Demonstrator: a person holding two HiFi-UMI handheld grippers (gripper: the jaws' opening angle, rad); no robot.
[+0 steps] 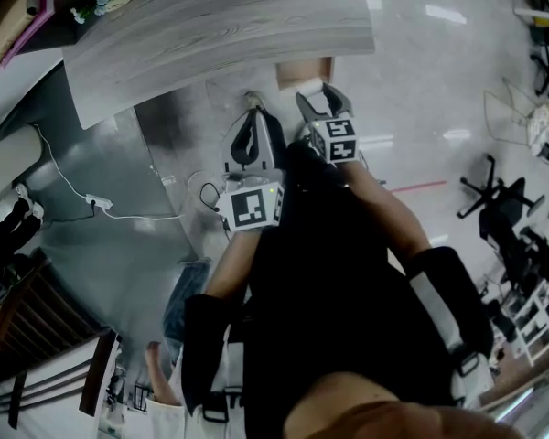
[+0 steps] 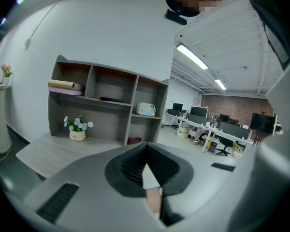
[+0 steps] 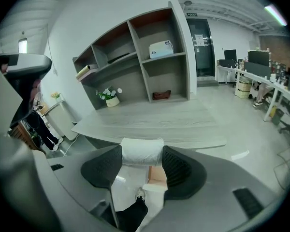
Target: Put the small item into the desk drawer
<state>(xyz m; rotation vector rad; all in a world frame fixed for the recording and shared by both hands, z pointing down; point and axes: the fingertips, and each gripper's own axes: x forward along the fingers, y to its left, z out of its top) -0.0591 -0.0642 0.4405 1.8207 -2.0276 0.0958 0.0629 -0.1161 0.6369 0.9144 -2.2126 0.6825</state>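
One grey desk [image 1: 220, 26] — glossy floor [image 1: 421, 90], white roll [image 3: 141, 152]

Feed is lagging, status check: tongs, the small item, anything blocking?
Left tongs shut, empty. Right tongs shut on small white paper roll, just short of grey wood-grain desk. Path to desk looks open.

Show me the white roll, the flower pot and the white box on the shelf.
white roll [image 3: 141, 152], right gripper view, middle of its front, between the jaws.
flower pot [image 3: 112, 101], right gripper view, the pot's side.
white box [image 3: 161, 49], right gripper view, its front.
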